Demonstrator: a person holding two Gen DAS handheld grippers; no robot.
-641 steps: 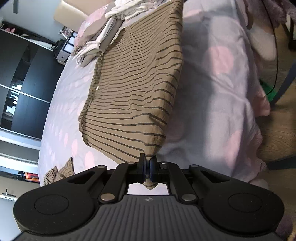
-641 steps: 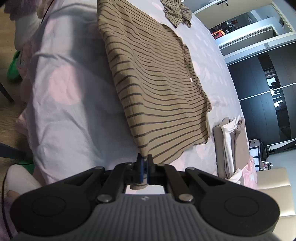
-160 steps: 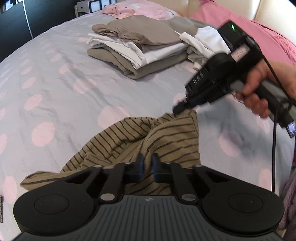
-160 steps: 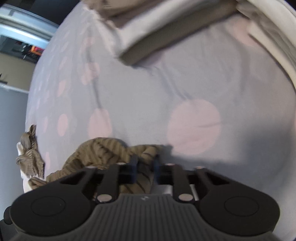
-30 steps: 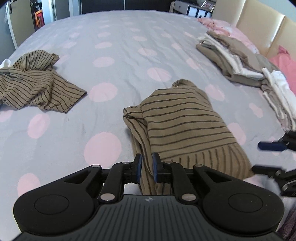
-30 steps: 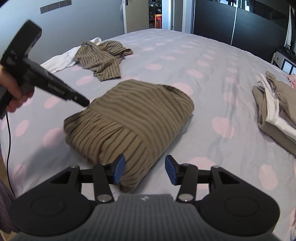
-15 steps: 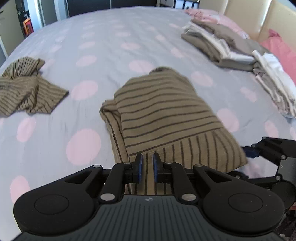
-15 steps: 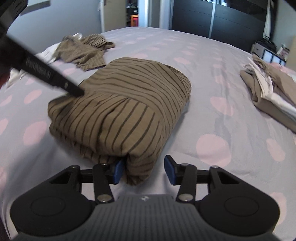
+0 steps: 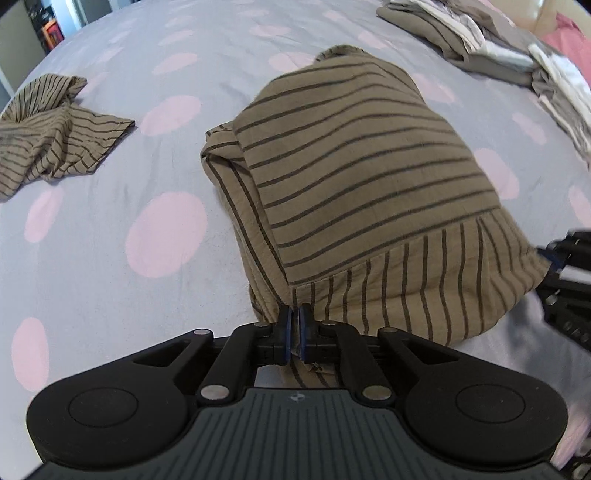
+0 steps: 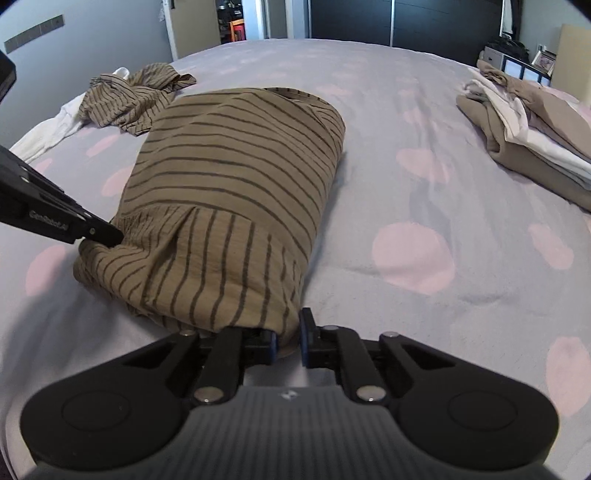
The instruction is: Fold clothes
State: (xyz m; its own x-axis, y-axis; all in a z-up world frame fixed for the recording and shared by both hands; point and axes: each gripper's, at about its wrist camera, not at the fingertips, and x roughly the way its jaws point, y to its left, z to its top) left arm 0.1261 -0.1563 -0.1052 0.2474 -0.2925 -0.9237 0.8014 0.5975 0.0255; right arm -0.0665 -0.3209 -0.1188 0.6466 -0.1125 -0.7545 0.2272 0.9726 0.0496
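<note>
A brown striped garment lies folded into a thick bundle in the middle of the bed. My left gripper is shut on the bundle's near left corner, with fabric pinched between its blue pads. In the right wrist view the same garment fills the centre. My right gripper has its jaws drawn in on the near right corner, a thick fold between them. Each gripper shows in the other's view: the right gripper at the garment's right edge, the left gripper touching its left edge.
A second striped garment lies crumpled at the far left, beside a white cloth. A stack of folded clothes sits at the far right. The grey bedspread has pink dots. Dark wardrobes stand beyond the bed.
My right gripper's jaws have gone from wide open to closed on the garment's near corner. Both grippers have come closer to the bundle's near edge. The left stays shut.
</note>
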